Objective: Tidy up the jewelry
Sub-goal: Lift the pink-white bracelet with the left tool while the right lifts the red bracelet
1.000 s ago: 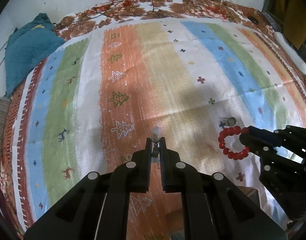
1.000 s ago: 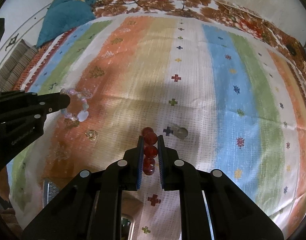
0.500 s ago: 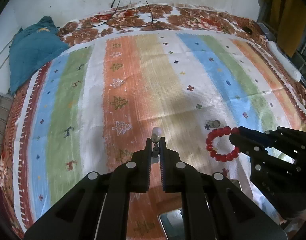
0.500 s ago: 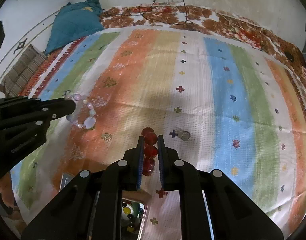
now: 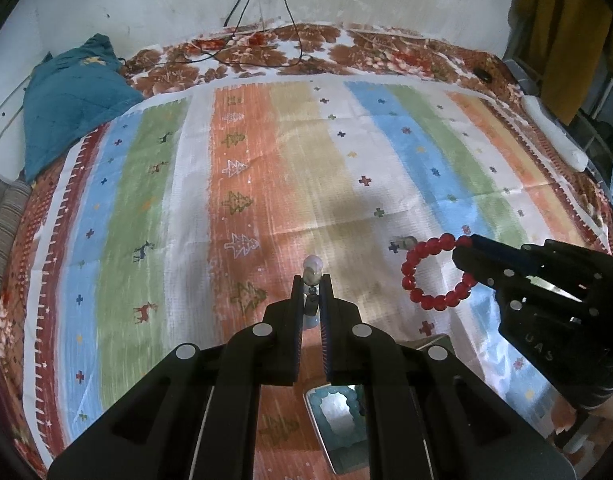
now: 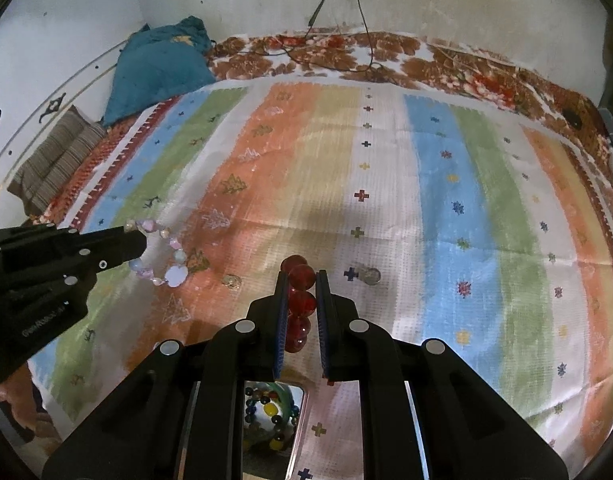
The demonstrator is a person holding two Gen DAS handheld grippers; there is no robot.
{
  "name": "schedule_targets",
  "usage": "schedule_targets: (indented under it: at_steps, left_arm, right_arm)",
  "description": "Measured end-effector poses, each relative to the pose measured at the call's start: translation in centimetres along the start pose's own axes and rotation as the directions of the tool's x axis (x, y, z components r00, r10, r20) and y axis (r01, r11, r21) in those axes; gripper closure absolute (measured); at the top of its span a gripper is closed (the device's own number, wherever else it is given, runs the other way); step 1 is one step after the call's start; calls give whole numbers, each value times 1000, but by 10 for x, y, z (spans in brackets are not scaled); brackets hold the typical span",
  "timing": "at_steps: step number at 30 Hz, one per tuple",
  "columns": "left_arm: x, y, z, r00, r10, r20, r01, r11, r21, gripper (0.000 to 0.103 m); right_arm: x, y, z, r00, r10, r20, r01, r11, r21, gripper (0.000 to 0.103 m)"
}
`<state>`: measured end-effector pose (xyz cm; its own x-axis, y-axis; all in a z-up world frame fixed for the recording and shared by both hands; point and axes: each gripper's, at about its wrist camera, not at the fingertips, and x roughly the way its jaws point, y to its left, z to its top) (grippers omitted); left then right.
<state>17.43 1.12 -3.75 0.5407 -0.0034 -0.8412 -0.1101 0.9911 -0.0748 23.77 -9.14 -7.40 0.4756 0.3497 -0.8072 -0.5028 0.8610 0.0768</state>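
Observation:
My left gripper [image 5: 311, 280] is shut on a pastel bead bracelet [image 5: 312, 274], which hangs as a loop in the right wrist view [image 6: 162, 252] above the striped cloth. My right gripper [image 6: 300, 278] is shut on a red bead bracelet [image 6: 300, 300], seen as a ring in the left wrist view [image 5: 436, 270]. Both are held above the bed. A metal box [image 6: 272, 412] with colourful beads lies under my right gripper; it also shows in the left wrist view [image 5: 338, 420].
A silver ring [image 6: 370, 276] and a small gold piece [image 6: 231, 281] lie on the striped cloth [image 6: 446, 200]. A teal blanket [image 6: 158, 68] and a striped cushion [image 6: 54, 160] sit at the far left. Cables [image 6: 346, 0] hang down the back wall.
Both grippers have risen and pulled back with their bracelets. The metal box has come into view beneath them.

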Motion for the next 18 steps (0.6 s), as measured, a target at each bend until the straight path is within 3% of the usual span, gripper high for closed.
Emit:
schedule_targets:
  at_steps: [18]
  left_arm:
    - [-36, -4, -21, 998, -32, 58, 33, 999, -4, 96]
  right_arm:
    - [-35, 6, -11, 998, 36, 48, -35, 999, -20, 89]
